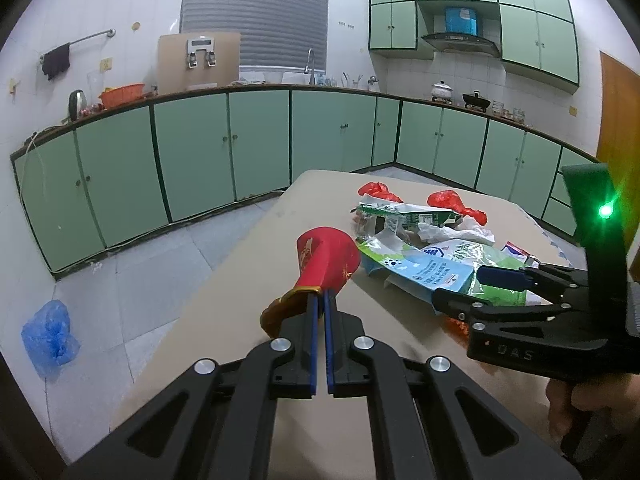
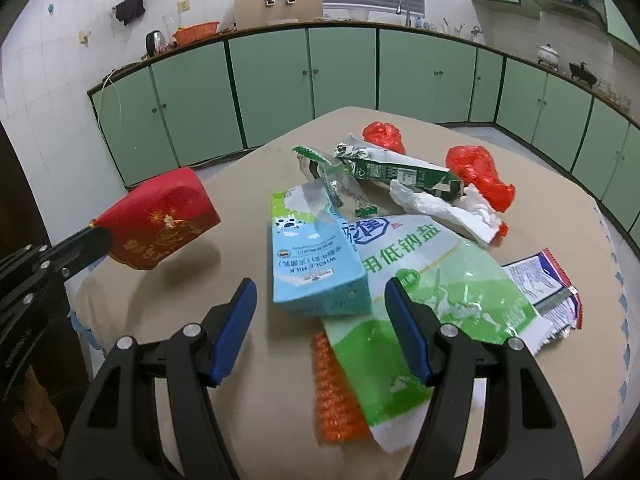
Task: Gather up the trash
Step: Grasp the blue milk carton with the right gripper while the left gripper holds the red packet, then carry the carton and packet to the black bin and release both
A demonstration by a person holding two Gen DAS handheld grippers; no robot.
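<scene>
A green-cabinet kitchen surrounds the tan table (image 2: 256, 392). The left gripper (image 1: 322, 300) is clamped on a red paper cup (image 1: 326, 258), held above the table's edge. The right gripper (image 2: 318, 312), jaws spread, hovers over the blue milk carton (image 2: 312, 264) in the wrapper pile.

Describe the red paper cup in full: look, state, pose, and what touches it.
The red paper cup is a crushed, flattened paper cup, red with gold printing and a gold rim band. The left gripper has its jaws shut on the rim end, holding the cup tilted in the air over the near left part of the table, its base pointing away. Nothing else touches it; the milk carton lies apart, to its right.
</scene>
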